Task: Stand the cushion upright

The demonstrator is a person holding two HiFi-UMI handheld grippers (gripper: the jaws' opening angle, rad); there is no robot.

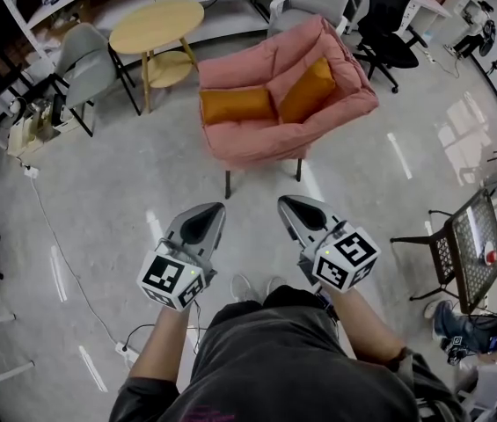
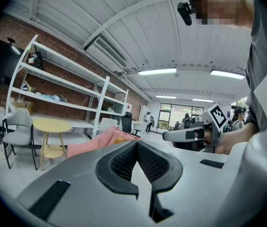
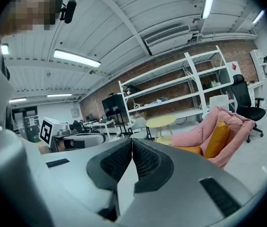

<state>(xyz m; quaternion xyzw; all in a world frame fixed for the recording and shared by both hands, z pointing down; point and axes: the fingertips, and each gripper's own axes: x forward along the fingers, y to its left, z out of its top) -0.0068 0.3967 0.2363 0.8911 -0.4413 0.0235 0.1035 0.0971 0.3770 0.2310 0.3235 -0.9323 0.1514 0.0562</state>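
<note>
A pink armchair (image 1: 257, 139) stands on the floor ahead of me. One orange cushion (image 1: 237, 105) lies flat on its seat, and a second orange cushion (image 1: 310, 89) leans against the backrest. My left gripper (image 1: 215, 207) and right gripper (image 1: 285, 202) hover side by side in front of the chair, a good step short of it. Both are shut, with nothing between the jaws. In the right gripper view the shut gripper (image 3: 132, 140) points left of the armchair (image 3: 228, 119), where the leaning cushion (image 3: 217, 138) shows. In the left gripper view the shut gripper (image 2: 137, 143) hides most of the armchair (image 2: 93, 144).
A round yellow table (image 1: 156, 26) and a grey chair (image 1: 85, 64) stand left of and behind the armchair. A black office chair (image 1: 389, 20) is at the back right, a black wire table (image 1: 470, 246) at the right. White shelving (image 3: 171, 86) lines the brick wall. A cable (image 1: 59, 244) runs across the floor.
</note>
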